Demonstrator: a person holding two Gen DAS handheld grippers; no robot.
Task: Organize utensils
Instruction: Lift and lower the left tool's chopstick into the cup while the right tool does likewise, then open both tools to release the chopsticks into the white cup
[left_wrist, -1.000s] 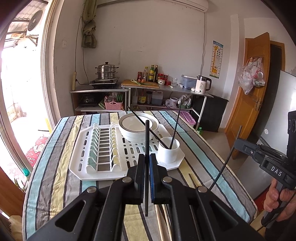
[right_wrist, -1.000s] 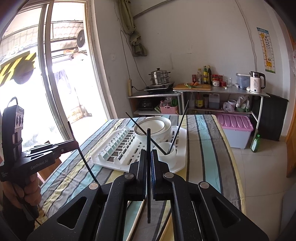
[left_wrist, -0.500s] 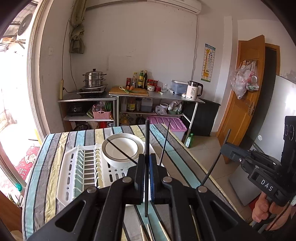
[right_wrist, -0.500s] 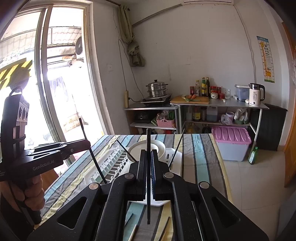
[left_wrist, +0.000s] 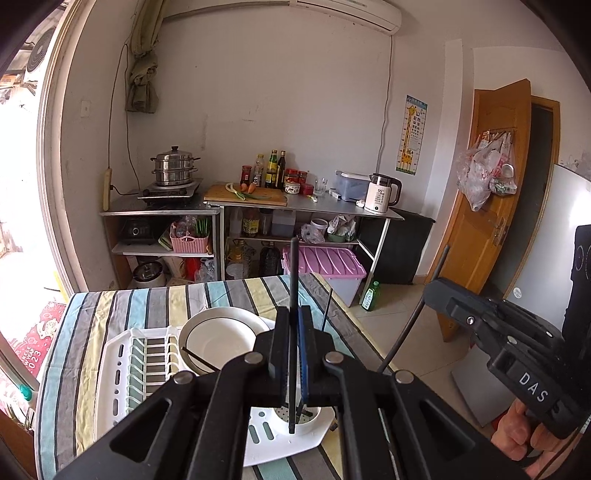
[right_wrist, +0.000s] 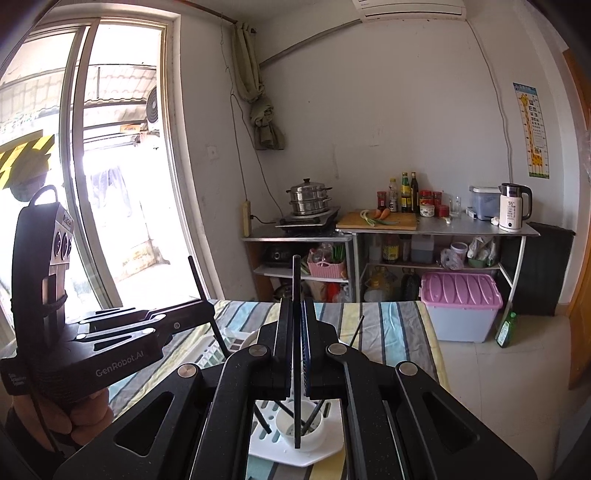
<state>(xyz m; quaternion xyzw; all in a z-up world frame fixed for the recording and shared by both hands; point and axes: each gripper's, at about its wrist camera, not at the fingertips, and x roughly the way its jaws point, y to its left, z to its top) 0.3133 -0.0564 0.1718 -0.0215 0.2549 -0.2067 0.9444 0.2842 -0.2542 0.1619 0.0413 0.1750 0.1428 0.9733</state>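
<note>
Left hand-held gripper (left_wrist: 294, 354), jaws clamped on one upright black chopstick (left_wrist: 293, 295). Right hand-held gripper (right_wrist: 296, 350), likewise clamped on a second black chopstick (right_wrist: 296, 295). Both are held above the white utensil cup (right_wrist: 300, 432), which holds further chopsticks at the near right corner of the white drying rack (left_wrist: 122, 369) on the striped counter (left_wrist: 88, 317). A white bowl (left_wrist: 221, 339) sits at the rack's far side.

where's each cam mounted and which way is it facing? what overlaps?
Left wrist: on the left gripper, facing the kitchen shelves over the striped table; it grips a black chopstick; right gripper and hand at right.
Right wrist: on the right gripper, facing the window and shelves; left gripper at left.
Shared: white cup, drying rack, steamer pot, kettle.
</note>
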